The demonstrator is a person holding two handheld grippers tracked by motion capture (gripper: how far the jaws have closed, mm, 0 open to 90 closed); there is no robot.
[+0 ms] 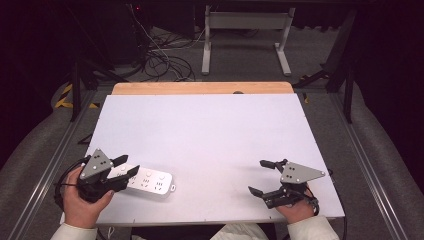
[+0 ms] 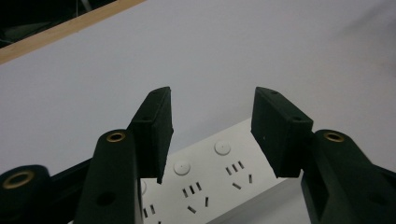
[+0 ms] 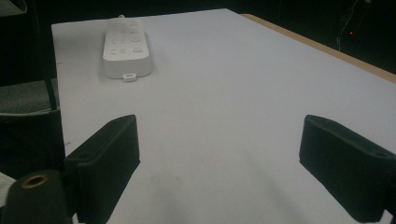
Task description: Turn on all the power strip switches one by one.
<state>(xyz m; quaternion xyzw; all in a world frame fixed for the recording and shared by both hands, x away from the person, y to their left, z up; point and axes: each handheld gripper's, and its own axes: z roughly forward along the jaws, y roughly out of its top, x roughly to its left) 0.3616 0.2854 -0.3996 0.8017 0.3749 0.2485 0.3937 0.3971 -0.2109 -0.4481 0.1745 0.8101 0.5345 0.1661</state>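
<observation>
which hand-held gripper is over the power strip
The left hand-held gripper: its open jaws sit over the white power strip; the right hand-held gripper is over bare table.

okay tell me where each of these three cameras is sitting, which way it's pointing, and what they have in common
High view: above the person's side, looking forward and down on the white table; both hands, left gripper and right gripper show.
Left gripper view: rides the left gripper, looking between its open jaws at the power strip just below.
Right gripper view: rides the right gripper, low over the table, jaws wide open, facing the power strip farther off.
Shared: all three show the power strip and table.
</observation>
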